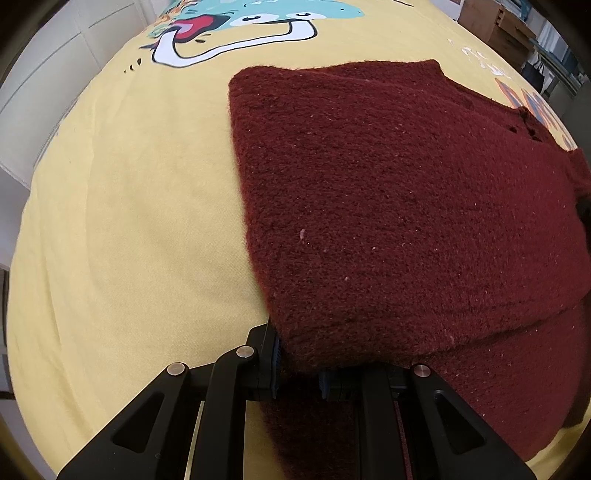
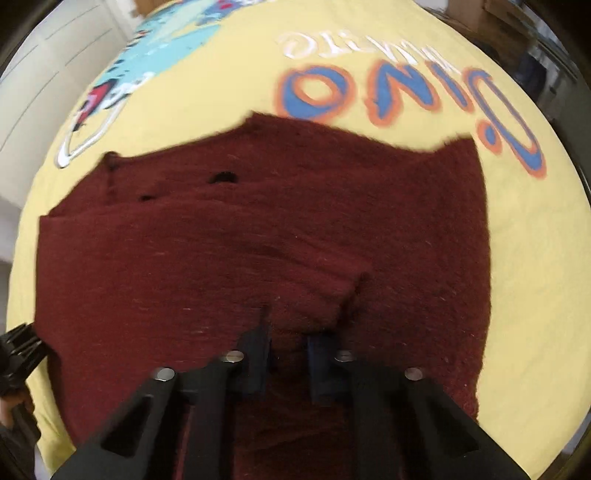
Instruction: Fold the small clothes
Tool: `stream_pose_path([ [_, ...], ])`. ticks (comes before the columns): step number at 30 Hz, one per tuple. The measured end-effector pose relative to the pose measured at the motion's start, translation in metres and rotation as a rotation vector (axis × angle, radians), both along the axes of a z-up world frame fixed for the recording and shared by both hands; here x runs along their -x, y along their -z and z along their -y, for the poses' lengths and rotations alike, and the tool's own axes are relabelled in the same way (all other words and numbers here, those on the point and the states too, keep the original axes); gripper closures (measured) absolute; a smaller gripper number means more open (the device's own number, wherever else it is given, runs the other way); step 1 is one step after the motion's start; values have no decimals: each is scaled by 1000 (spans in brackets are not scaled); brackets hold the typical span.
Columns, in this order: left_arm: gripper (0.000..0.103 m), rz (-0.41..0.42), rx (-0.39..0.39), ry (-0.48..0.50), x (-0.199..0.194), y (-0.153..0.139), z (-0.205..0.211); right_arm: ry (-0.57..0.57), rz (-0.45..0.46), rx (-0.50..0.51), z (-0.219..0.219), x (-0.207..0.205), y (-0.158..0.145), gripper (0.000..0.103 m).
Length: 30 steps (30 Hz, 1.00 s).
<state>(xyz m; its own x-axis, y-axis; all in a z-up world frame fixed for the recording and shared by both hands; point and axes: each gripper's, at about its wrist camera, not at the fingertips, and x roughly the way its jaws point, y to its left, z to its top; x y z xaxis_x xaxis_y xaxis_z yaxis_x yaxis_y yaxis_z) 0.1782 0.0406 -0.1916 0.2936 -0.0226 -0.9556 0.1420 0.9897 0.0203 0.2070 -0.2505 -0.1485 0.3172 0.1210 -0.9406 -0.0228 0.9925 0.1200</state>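
Your left gripper sits at the near left corner of the dark red knitted garment, its blue-padded fingers closed on the near edge of the upper layer — the fabric bunches between them and drapes over the gap. That upper layer lies folded across a lower one, which shows past it toward the right and near side. The garment rests on a yellow sheet printed with a teal cartoon dinosaur, and the sheet covers the whole surface; the garment occupies the near right part of it in your left view, with bare yellow stretching off to the left edge. In your right wrist view, which is motion-blurred, your right gripper is down on the near middle of the garment, its fingers set narrowly with a ridge of knit puckered up just ahead of them — it looks like a pinch on the cloth, though the blur leaves that a little uncertain. Two small holes show in the far part of the knit, and beyond the far edge the sheet carries blue and orange lettering. The left gripper's black body shows at the left margin of that view.
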Motion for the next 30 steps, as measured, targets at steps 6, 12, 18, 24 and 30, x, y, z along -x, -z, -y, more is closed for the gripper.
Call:
stream_pose_path([
  [6,91,21,-39,20,3,-6,11,24,146,71,9,2,-31,92],
  [12,90,10,-61,23,6,-6,18,42,60,90,18,-10,5,91],
  [18,89,18,-53,9,5,-3,16,47,68,134,17,-7,15,60],
  [24,52,33,-76,-67,13,-10,8,66,125,132,32,18,-9,19],
  [30,5,30,-12,-148,27,-20,-13,31,164,58,39,66,-30,0],
])
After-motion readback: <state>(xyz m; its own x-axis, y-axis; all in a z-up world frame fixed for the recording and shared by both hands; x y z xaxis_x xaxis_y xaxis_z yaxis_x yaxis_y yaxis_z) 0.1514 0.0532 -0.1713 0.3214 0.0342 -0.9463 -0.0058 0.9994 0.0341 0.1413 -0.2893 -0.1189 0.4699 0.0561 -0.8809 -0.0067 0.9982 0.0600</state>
